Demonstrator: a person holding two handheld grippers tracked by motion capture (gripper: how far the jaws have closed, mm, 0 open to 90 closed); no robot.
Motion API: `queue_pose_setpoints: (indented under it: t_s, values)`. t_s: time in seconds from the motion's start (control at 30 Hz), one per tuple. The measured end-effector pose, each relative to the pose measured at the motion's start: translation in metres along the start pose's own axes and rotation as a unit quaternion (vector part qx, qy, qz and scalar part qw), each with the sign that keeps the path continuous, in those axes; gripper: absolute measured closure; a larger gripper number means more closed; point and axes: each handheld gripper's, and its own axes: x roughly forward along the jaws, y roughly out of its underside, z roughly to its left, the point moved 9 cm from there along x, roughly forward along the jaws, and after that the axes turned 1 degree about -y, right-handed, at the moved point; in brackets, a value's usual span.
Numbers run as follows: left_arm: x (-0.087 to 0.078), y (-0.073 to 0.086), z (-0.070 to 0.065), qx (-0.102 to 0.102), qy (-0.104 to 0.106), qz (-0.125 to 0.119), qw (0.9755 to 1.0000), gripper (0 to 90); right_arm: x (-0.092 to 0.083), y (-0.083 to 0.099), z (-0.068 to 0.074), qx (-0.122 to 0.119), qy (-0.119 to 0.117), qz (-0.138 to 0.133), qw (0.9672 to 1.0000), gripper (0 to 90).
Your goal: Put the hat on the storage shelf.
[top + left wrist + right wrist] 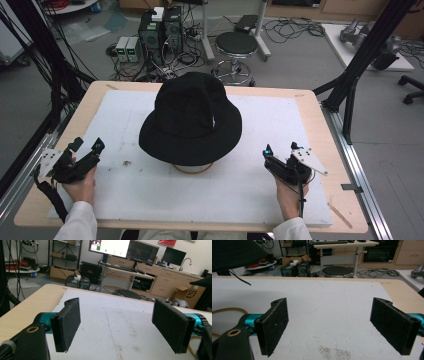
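Observation:
A black bucket hat (191, 117) sits on a round stand with a tan ring base (192, 169) at the middle of the white board (260, 190). My left gripper (86, 146) rests near the board's left edge, held by a hand, jaws wide apart and empty (116, 326). My right gripper (281, 152) rests at the right of the hat, also open with nothing between its pads (329, 327). The hat's brim (234, 252) shows at the upper left of the right gripper view, and part of the tan ring (227, 310) at the left.
The board lies on a wooden table (320, 110). Black frame posts (367, 45) stand at the right, cables and computer boxes (160, 30) and a stool (236, 47) on the floor beyond. Small dirt specks (126, 163) mark the board.

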Motion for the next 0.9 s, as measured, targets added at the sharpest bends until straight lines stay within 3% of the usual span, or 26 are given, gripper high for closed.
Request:
queue_pose_setpoints:
  t_s: [0.9]
  values:
    - [-0.0008, 0.0010, 0.0007, 0.003, 0.000, 0.003, 1.0000, 22.8, 0.0033, 0.0047, -0.0012, 0.006, 0.000, 0.015, 0.9999, 14.4]
